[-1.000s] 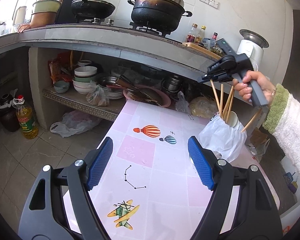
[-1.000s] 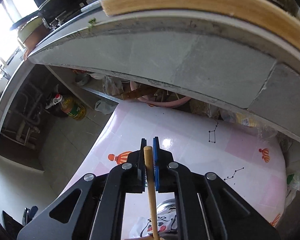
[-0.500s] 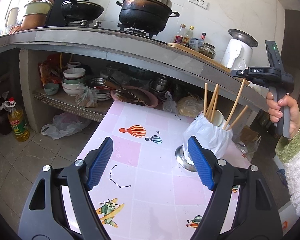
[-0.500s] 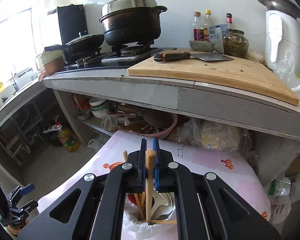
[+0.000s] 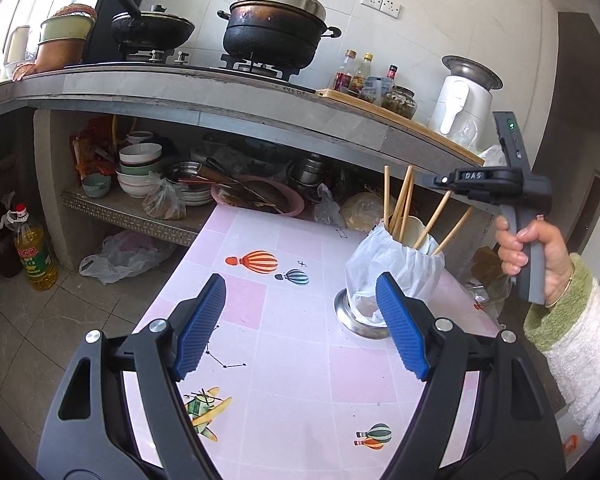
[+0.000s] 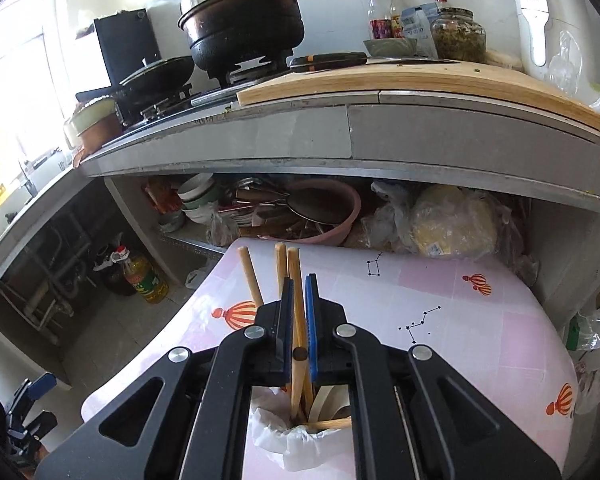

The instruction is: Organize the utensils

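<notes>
The chopstick [image 6: 298,300] is long and thin, and it stands almost straight up, with its top a little forward, toward the counter. Its bottom end goes down into the holder [image 6: 300,438], a cup wrapped in a white plastic bag that stands on the pink table [image 6: 480,320]. Other chopsticks [image 6: 249,276] already lean in the cup (so does a pale spoon-like thing).

The right gripper [image 6: 299,320] sits right above the cup. Its two blue pads are squeezed almost fully together on the chopstick, part way up the stick.

The left gripper [image 5: 300,320] is held wide open with nothing in it. It hovers over the table, with the cup [image 5: 396,272] just past its right-hand pad.

So the right hand [image 5: 540,252] is the one doing the job here. I think the stick only needs to be let go, so it slides down along its own length into the cup.
</notes>
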Motion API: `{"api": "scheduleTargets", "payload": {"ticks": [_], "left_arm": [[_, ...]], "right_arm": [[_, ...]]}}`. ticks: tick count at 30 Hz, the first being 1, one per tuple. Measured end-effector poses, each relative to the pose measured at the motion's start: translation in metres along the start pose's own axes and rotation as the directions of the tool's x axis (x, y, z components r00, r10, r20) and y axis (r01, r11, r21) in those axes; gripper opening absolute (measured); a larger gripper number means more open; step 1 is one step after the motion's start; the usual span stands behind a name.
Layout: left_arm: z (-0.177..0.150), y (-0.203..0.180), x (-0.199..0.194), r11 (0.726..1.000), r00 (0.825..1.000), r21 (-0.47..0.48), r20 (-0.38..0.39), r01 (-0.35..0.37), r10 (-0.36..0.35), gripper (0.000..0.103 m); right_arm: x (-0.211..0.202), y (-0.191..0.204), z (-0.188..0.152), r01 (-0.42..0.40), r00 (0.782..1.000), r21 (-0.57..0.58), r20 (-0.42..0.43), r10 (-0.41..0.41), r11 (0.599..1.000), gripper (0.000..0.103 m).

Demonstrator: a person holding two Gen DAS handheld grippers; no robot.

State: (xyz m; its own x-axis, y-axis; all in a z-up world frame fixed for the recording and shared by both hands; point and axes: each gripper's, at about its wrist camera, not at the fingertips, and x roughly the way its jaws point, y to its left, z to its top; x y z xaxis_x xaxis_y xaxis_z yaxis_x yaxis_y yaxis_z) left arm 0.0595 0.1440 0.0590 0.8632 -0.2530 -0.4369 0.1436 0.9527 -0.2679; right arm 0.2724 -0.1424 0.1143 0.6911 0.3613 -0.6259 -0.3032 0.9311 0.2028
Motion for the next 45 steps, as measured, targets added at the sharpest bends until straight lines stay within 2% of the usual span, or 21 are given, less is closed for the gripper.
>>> {"api": "scheduleTargets", "payload": {"ticks": [3, 4, 5, 7, 9, 11, 16, 20, 25, 30, 32, 36, 42, 45], "left_arm": [[-0.001, -0.005, 0.001, 1.0, 1.0, 0.007, -0.005, 0.009, -0.008, 0.077], [-0.001, -0.007, 0.001, 1.0, 1.0, 0.01, -0.006, 0.012, -0.012, 0.077], [-0.002, -0.008, 0.002, 1.0, 1.0, 0.011, -0.009, 0.016, -0.015, 0.078], [-0.002, -0.012, 0.004, 1.0, 1.0, 0.011, -0.015, 0.025, -0.025, 0.08], [-0.003, -0.017, 0.006, 0.999, 0.999, 0.015, -0.021, 0.034, -0.034, 0.083], [-0.005, -0.024, 0.008, 0.999, 0.999, 0.025, -0.029, 0.041, -0.041, 0.084], [-0.01, -0.041, 0.012, 0.998, 0.997, 0.042, -0.055, 0.048, -0.046, 0.087], [-0.014, -0.057, 0.015, 0.997, 0.998, 0.068, -0.058, 0.031, -0.027, 0.09], [-0.019, -0.077, 0.023, 0.994, 0.996, 0.103, -0.074, -0.035, 0.043, 0.095], [-0.021, -0.091, 0.028, 0.978, 0.984, 0.139, -0.068, -0.155, 0.165, 0.095], [-0.02, -0.093, 0.03, 0.971, 0.977, 0.146, -0.077, -0.188, 0.2, 0.095], [-0.02, -0.099, 0.031, 0.949, 0.959, 0.178, -0.068, -0.26, 0.275, 0.095], [-0.016, -0.11, 0.036, 0.92, 0.938, 0.246, -0.091, -0.304, 0.334, 0.095], [-0.017, -0.116, 0.041, 0.914, 0.937, 0.272, -0.092, -0.302, 0.337, 0.095]], "right_arm": [[-0.008, 0.0, -0.002, 0.016, 1.0, -0.005, 0.002, -0.016, 1.0, 0.008], [-0.015, -0.002, -0.001, 0.0, 1.0, 0.006, 0.009, 0.0, 1.0, 0.013], [-0.023, -0.004, -0.001, -0.012, 1.0, 0.017, 0.023, 0.012, 1.0, 0.027], [-0.044, -0.007, -0.004, -0.027, 0.997, 0.03, 0.068, 0.025, 0.999, 0.043], [-0.065, -0.009, -0.012, -0.042, 0.994, 0.033, 0.101, 0.039, 0.999, 0.045], [-0.085, -0.013, -0.026, -0.061, 0.991, 0.046, 0.122, 0.055, 0.997, 0.053], [-0.12, -0.02, -0.086, -0.048, 0.992, 0.089, 0.118, 0.037, 0.995, 0.062], [-0.134, -0.02, -0.14, 0.011, 0.996, 0.136, 0.085, -0.023, 0.991, 0.067], [-0.145, -0.01, -0.19, 0.137, 0.986, 0.114, 0.076, -0.146, 0.984, 0.077], [-0.153, -0.002, -0.211, 0.218, 0.968, 0.095, 0.105, -0.227, 0.971, 0.091], [-0.156, 0.0, -0.213, 0.265, 0.953, 0.077, 0.131, -0.273, 0.961, 0.097], [-0.159, 0.002, -0.212, 0.298, 0.942, 0.046, 0.149, -0.301, 0.954, 0.096], [-0.161, -0.007, -0.21, 0.295, 0.939, 0.073, 0.161, -0.303, 0.953, 0.097], [-0.16, -0.011, -0.209, 0.288, 0.941, 0.086, 0.16, -0.299, 0.954, 0.097]]}}
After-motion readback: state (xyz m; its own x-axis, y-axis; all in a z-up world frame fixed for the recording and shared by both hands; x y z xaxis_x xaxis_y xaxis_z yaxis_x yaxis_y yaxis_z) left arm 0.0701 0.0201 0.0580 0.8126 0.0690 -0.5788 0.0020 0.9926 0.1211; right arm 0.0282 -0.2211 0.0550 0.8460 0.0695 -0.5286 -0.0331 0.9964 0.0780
